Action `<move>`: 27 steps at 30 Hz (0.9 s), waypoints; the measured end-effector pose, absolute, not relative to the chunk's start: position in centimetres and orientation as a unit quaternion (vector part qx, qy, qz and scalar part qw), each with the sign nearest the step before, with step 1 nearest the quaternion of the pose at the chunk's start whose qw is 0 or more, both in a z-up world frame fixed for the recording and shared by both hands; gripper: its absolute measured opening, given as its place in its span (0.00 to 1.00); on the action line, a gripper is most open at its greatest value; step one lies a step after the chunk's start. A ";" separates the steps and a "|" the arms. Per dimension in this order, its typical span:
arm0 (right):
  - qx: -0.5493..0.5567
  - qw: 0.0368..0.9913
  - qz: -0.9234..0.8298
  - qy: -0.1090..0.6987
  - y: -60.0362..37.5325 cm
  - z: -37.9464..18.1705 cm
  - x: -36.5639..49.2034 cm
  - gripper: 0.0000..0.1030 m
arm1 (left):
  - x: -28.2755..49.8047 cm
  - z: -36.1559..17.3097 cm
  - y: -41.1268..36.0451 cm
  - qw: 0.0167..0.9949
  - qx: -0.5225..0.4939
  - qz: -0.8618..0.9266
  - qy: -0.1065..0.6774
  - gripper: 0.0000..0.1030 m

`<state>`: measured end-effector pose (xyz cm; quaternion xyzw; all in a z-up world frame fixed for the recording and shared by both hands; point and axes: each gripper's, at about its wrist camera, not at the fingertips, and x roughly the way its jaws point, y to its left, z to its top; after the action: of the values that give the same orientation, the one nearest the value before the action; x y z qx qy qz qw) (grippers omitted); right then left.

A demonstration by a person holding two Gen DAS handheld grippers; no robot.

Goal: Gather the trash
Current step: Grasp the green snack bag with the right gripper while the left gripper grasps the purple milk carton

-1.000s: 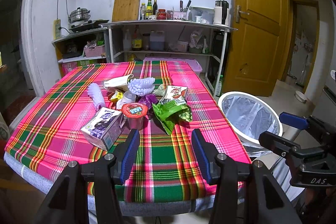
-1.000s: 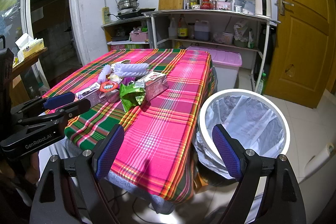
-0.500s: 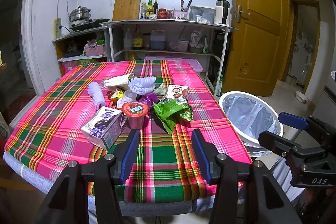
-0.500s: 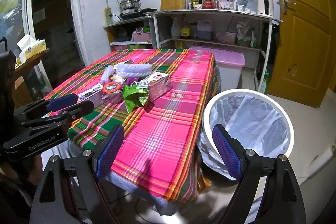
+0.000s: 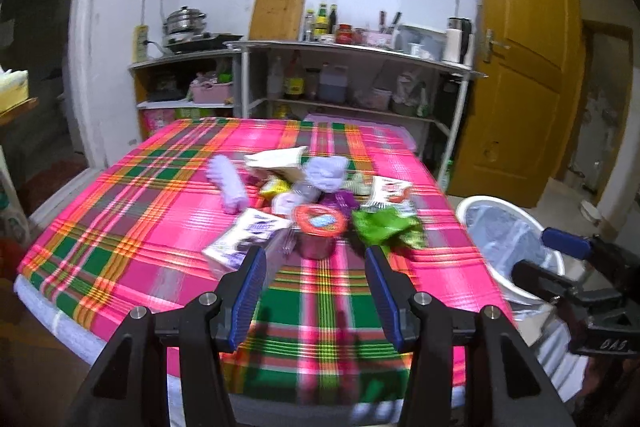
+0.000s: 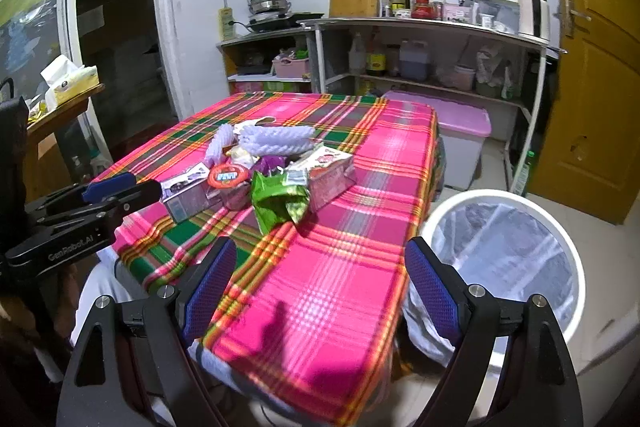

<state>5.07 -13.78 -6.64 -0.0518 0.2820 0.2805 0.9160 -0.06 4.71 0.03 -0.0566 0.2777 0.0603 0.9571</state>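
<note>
plaid table [image 5: 132, 227] holds trash pile [image 5: 316, 195], bin [image 6: 500, 203] beside.

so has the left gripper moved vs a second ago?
Yes. The left gripper has come closer to the trash pile: the red-lidded cup now sits nearer its fingertips, jaws open.

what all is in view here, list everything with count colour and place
table: one, pink and green plaid cloth, centre
trash pile: one heap, mixed, mid table
cup: one, red lid, front of pile
carton: one, white and purple, left of the cup
green wrapper: one, right of the cup
bin: one, white with clear liner, on the floor right of the table
shelves: grey, back wall, with bottles
door: one, yellow-brown, right
left gripper: black, blue pads, open, empty
right gripper: black, blue pads, open, empty
</note>
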 end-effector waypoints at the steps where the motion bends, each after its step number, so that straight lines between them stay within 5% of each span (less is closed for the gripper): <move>1: -0.053 0.914 0.283 0.286 -13.5 -6.7 5.5 0.84 | 0.1 0.0 5.1 0.956 -0.058 0.063 0.279 0.50; 14: -0.036 0.886 0.315 0.338 -10.3 -8.2 10.8 0.77 | 2.9 -1.3 10.2 0.952 -0.062 0.075 0.289 0.63; 27: -0.036 0.861 0.334 0.382 -8.2 -10.2 14.5 0.42 | 5.6 -3.0 12.2 0.946 -0.063 0.044 0.316 0.69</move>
<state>14.46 -8.16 -10.16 -0.0355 0.3819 0.3345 0.8608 5.62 12.15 -3.02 -0.0625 0.3159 0.0443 0.9457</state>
